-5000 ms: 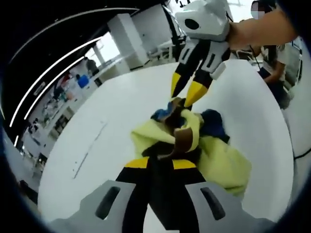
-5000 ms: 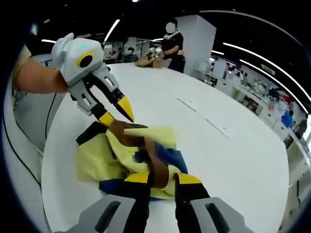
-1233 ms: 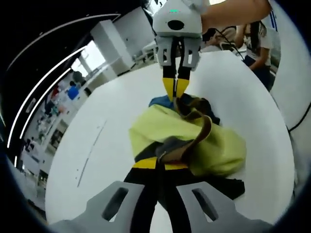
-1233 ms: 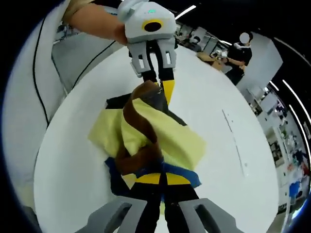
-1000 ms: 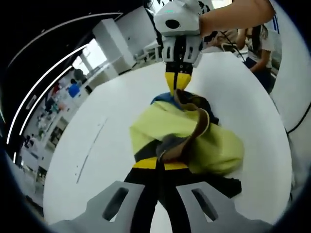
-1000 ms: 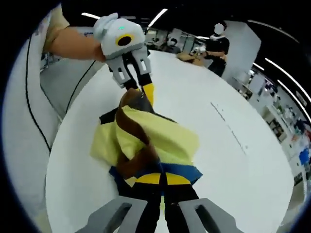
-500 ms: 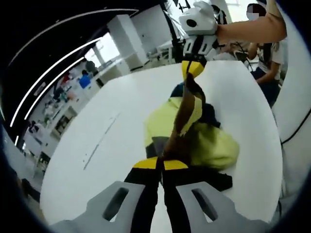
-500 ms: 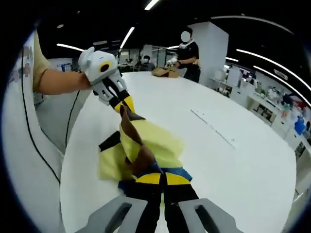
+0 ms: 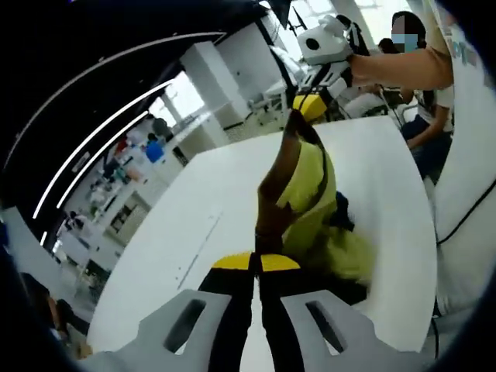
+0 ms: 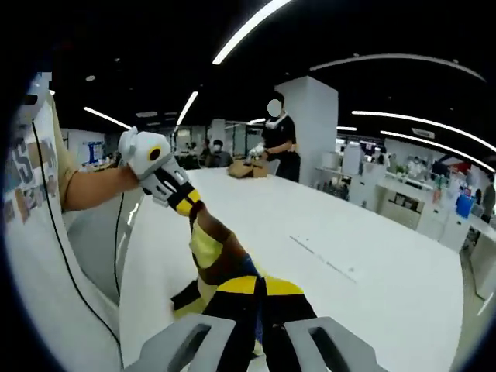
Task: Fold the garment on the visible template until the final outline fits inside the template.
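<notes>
The garment [image 9: 311,182] is yellow-green with a brown band and dark blue and black parts. It hangs stretched between my two grippers, its lower part bunched on the white table [image 9: 225,194]. My left gripper [image 9: 256,262] is shut on the brown band's near end. My right gripper [image 9: 308,105] is shut on the far end, held high. In the right gripper view the garment [image 10: 206,245] runs from my right gripper [image 10: 260,287] up to the left gripper [image 10: 188,205]. A faint thin line [image 9: 198,249] marks the table beside the garment.
The table's near edge [image 9: 428,232] runs close to the garment, with a black cable [image 9: 465,217] past it. A person [image 10: 277,132] stands at the far end of the table by a brown bundle [image 10: 248,169]. Another person [image 9: 422,101] sits behind the right gripper.
Both grippers have risen and drawn apart, still shut on the garment. The brown band is now pulled taut and most of the garment has lifted off the table.
</notes>
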`<state>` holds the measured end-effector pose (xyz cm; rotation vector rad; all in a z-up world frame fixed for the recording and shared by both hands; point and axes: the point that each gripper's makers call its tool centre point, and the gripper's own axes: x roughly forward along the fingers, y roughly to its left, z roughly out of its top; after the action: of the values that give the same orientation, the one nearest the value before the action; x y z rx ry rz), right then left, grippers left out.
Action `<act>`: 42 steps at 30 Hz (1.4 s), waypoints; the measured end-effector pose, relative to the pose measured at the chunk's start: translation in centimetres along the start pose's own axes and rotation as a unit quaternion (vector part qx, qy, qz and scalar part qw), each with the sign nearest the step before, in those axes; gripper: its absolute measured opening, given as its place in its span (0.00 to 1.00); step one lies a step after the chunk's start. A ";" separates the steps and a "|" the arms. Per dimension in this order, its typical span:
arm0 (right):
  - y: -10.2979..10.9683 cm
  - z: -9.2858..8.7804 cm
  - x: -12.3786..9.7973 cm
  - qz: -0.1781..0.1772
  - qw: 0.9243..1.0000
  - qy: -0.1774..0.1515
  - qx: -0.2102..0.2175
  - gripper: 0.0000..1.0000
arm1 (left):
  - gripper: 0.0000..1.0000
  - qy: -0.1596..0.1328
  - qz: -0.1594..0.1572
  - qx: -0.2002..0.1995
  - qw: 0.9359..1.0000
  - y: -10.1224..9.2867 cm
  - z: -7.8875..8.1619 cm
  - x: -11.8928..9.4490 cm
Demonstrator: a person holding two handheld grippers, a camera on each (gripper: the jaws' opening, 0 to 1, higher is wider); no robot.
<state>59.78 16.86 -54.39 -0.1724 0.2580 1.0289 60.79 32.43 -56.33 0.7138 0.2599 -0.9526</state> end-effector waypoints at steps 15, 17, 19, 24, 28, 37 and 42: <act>-7.1 -5.0 4.0 -0.058 0.990 0.102 0.084 0.00 | 0.00 0.080 -0.026 -0.053 0.995 2.2 -4.8 5.4; -7.7 -5.7 4.7 -0.065 0.988 0.112 0.086 0.00 | 0.00 0.095 -0.025 -0.047 0.994 2.6 -5.7 6.3; -8.6 -6.3 5.5 -0.073 0.987 0.117 0.086 0.00 | 0.00 0.105 -0.024 -0.049 0.993 3.3 -6.4 7.3; -10.1 -8.2 7.6 -0.077 0.983 0.140 0.086 0.00 | 0.00 0.131 -0.012 -0.062 0.989 5.2 -8.6 9.7; -11.5 -9.6 8.9 -0.085 0.982 0.148 0.085 0.00 | 0.00 0.145 -0.001 -0.059 0.988 6.4 -9.9 11.8; -15.3 -12.9 10.9 -0.126 0.970 0.157 0.133 0.00 | 0.00 0.173 0.008 -0.053 0.983 8.2 -12.2 15.7; -16.3 -14.7 12.6 -0.138 0.965 0.171 0.144 0.00 | 0.00 0.203 -0.002 -0.050 0.978 8.3 -14.2 17.3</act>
<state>78.02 15.11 -71.74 -0.1166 0.6742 0.6710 78.80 33.63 -71.94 0.8114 0.6634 -0.7853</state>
